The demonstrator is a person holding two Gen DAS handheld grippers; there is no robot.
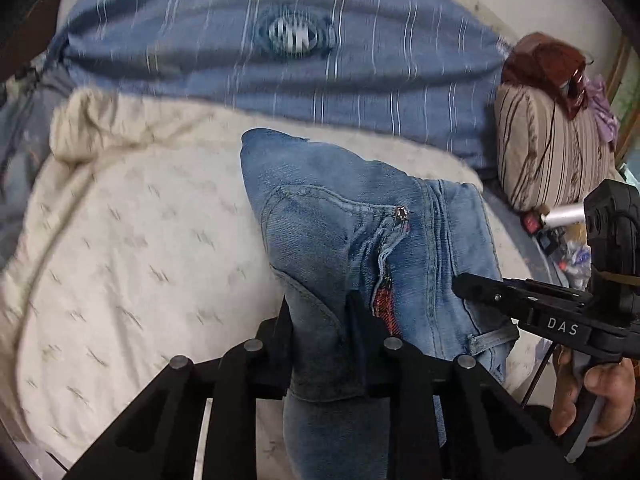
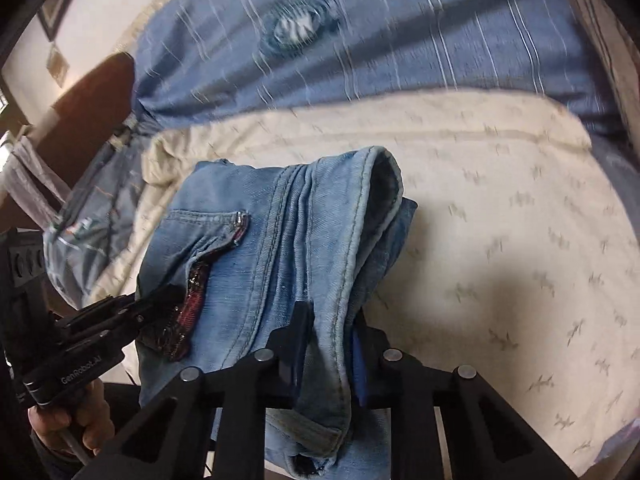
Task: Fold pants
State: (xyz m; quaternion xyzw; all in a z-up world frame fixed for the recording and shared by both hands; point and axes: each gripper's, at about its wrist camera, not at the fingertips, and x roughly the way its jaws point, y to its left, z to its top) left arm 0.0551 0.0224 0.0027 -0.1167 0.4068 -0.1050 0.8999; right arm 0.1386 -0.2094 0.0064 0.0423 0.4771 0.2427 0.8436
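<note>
Light-blue jeans (image 1: pixel 360 248) are held bunched above a cream bedspread (image 1: pixel 132 248) on the bed. Left hand-held gripper (image 1: pixel 320 344) is clamped on the denim near the zip fly. Right hand-held gripper (image 2: pixel 332 360) is pinched on the stitched edge. A blue striped cover (image 1: pixel 280 80) lies behind.

bed (image 1: pixel 516 216) under a cream patterned blanket (image 1: pixel 120 260), blue striped cover (image 1: pixel 360 92) across its far side, striped pillow (image 1: pixel 548 152) at one end, jeans (image 1: pixel 340 240) partly on the blanket

Both hand-held grippers, R (image 2: pixel 330 344) & L (image 2: pixel 168 300), clamp jeans (image 2: pixel 280 248) over bed (image 2: pixel 500 220).
</note>
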